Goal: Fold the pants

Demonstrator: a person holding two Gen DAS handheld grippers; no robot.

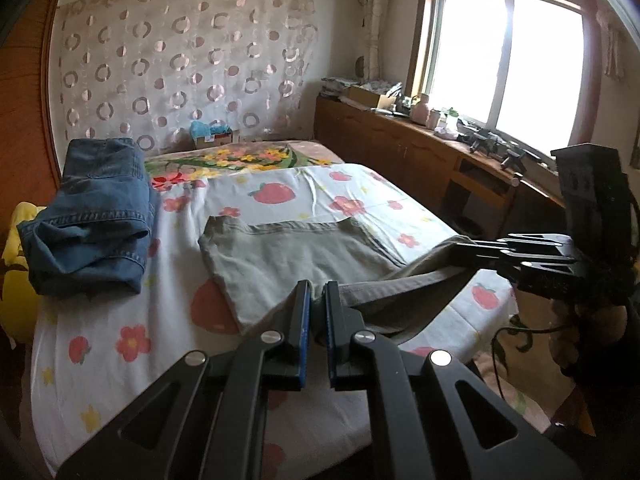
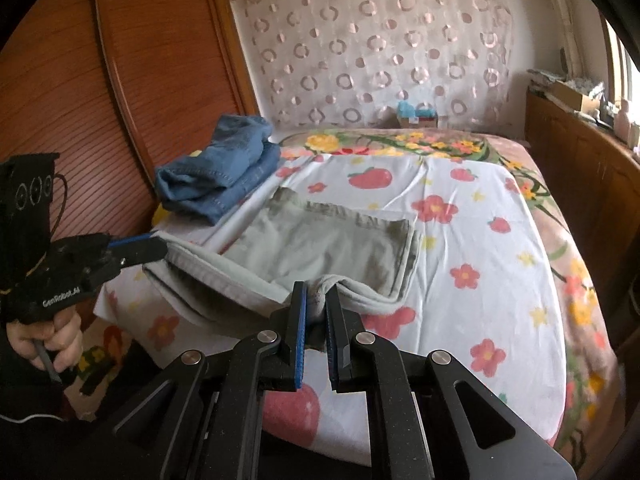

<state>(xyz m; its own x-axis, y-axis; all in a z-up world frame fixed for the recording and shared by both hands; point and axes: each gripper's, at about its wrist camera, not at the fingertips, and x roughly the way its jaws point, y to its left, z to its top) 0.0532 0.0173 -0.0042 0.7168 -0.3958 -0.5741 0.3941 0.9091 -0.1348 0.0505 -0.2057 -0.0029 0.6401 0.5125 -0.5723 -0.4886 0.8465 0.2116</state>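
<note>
Both claws (image 1: 317,296) (image 2: 316,300) pinch the khaki pants' (image 1: 288,256) near edge, lengthwise left-to-right.

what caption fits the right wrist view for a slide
Right claw and left claw each pinch the near edge of the grey-green pants, lifting it over the floral bedsheet beside folded jeans.

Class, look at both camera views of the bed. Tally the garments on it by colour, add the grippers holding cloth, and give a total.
Grey-green pants: 1, lying partly folded on the sheet
Blue denim garments: 1 pile; the pieces in it cannot be counted
Grippers shut on the pants: 2, the left gripper and the right gripper
Total: 4
</note>
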